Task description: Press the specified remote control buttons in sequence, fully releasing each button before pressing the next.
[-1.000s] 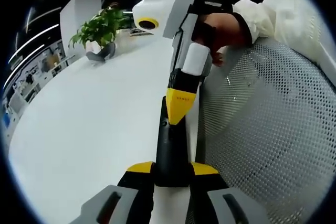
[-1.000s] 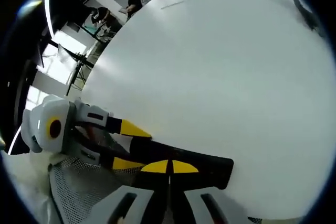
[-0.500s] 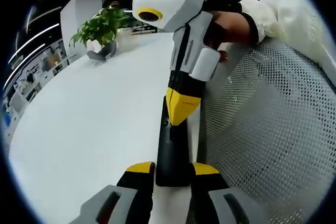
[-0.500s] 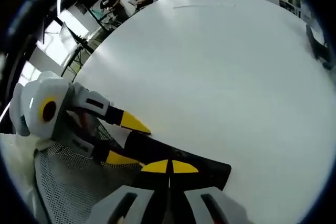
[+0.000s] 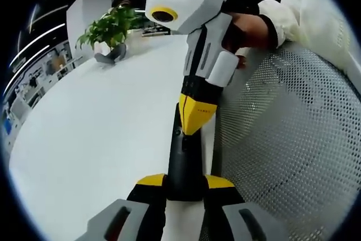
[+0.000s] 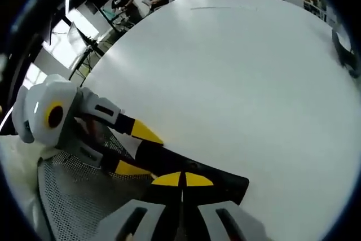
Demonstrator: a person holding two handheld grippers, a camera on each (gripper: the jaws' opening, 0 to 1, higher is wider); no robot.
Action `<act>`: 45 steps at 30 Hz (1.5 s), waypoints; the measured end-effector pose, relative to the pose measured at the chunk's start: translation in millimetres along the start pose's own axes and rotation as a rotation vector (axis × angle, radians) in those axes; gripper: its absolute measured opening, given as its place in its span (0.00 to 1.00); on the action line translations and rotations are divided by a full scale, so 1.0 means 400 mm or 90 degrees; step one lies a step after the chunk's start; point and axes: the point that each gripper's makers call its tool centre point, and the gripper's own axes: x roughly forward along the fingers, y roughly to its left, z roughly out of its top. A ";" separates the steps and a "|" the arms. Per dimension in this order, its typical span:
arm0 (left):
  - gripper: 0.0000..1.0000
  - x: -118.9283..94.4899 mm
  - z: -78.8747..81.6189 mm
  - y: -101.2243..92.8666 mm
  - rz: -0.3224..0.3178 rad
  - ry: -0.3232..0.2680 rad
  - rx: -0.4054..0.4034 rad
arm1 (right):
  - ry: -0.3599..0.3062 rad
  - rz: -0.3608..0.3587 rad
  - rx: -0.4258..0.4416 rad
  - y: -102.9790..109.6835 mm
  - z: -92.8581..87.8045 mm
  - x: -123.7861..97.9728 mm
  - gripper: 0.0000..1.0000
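No legible text or labels

The remote control [image 5: 183, 159] is plain black, clamped between the yellow tips of the left gripper [image 5: 184, 181], whose body runs black and then grey. The right gripper [image 5: 194, 118] meeting it from ahead has the same yellow tips, a black band and a white-grey body. The table [image 5: 96, 122] is plain white. Beside the tongs lies a white mesh sheet [image 5: 287, 139] dotted with dark holes. Farther off is a green plant [image 5: 107, 29].
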 end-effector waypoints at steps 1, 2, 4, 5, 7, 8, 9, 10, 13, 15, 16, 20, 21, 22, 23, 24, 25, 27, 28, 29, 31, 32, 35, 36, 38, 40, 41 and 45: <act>0.24 0.000 0.000 0.000 0.000 0.000 -0.001 | -0.001 0.002 0.001 0.001 0.000 -0.001 0.00; 0.24 0.000 0.000 0.000 0.000 0.000 -0.001 | -0.002 0.002 0.002 0.000 0.000 -0.001 0.00; 0.24 0.000 0.000 -0.001 0.001 0.002 -0.003 | -0.001 0.000 -0.002 0.000 0.001 0.000 0.00; 0.24 0.000 -0.001 -0.001 0.001 0.002 -0.002 | 0.001 -0.001 -0.003 0.000 0.001 0.000 0.00; 0.24 0.000 -0.001 -0.001 0.001 0.002 -0.001 | 0.001 0.000 -0.002 0.001 0.001 -0.001 0.00; 0.24 0.000 -0.001 -0.001 0.001 0.002 -0.001 | -0.001 0.001 0.002 0.000 0.001 -0.001 0.00; 0.24 0.001 -0.002 -0.001 0.000 0.002 0.000 | -0.002 0.002 0.006 -0.001 0.002 -0.001 0.00; 0.24 0.000 -0.002 -0.001 0.000 0.001 -0.001 | -0.001 0.003 0.007 -0.001 0.002 -0.001 0.00; 0.24 0.000 -0.002 -0.001 0.001 0.000 -0.002 | 0.004 0.008 0.004 0.000 0.001 -0.001 0.00; 0.24 0.001 -0.002 -0.001 -0.001 0.002 -0.002 | -0.002 0.009 0.012 0.000 0.001 -0.001 0.00; 0.24 0.001 -0.002 -0.001 -0.001 0.001 -0.001 | -0.001 0.008 0.012 0.000 0.001 -0.001 0.00; 0.24 0.002 -0.003 0.000 -0.001 0.000 0.001 | 0.002 0.006 0.004 0.002 0.001 -0.001 0.00; 0.24 0.002 -0.003 0.000 -0.001 0.001 0.001 | 0.002 0.006 0.004 0.002 0.001 -0.001 0.00; 0.24 0.003 -0.003 0.001 -0.002 0.001 0.002 | 0.001 0.005 0.004 0.003 0.001 -0.002 0.00; 0.24 0.003 -0.003 0.001 -0.002 0.002 0.003 | 0.004 0.006 0.003 0.003 -0.001 -0.002 0.00; 0.24 0.003 -0.003 0.001 -0.002 0.001 0.002 | 0.015 0.009 0.005 0.008 -0.009 -0.001 0.00; 0.24 0.004 -0.003 0.002 -0.003 0.000 0.002 | 0.017 0.011 0.002 0.011 -0.010 0.000 0.00; 0.24 0.005 -0.003 0.003 -0.004 0.000 0.003 | 0.018 0.014 -0.003 0.015 -0.013 0.000 0.00; 0.24 0.005 -0.003 0.002 -0.004 0.000 0.003 | 0.018 0.015 0.004 0.014 -0.013 -0.001 0.00; 0.24 0.005 -0.003 0.003 -0.004 0.000 0.003 | 0.019 0.019 0.013 0.014 -0.016 -0.002 0.00; 0.24 0.006 -0.003 0.003 -0.004 0.000 0.004 | 0.040 0.029 0.020 0.016 -0.030 0.000 0.00; 0.24 0.007 -0.003 0.004 -0.004 -0.001 0.005 | 0.039 0.029 0.017 0.017 -0.029 0.001 0.00; 0.24 0.008 -0.003 0.005 -0.006 -0.001 0.008 | 0.051 0.036 0.016 0.026 -0.037 0.004 0.00; 0.24 0.008 -0.003 0.006 -0.005 0.000 0.008 | 0.073 0.041 0.016 0.030 -0.052 0.005 0.00; 0.24 0.007 -0.003 0.006 -0.006 -0.001 0.008 | 0.070 0.036 0.002 0.036 -0.047 0.009 0.00; 0.24 0.007 -0.002 0.006 -0.007 -0.002 0.011 | 0.068 0.036 0.004 0.034 -0.048 0.008 0.00; 0.24 0.008 -0.002 0.007 -0.007 -0.002 0.011 | 0.069 0.036 0.008 0.032 -0.049 0.007 0.00; 0.24 0.008 -0.002 0.007 -0.008 -0.002 0.012 | 0.092 0.016 0.010 0.013 -0.065 0.013 0.00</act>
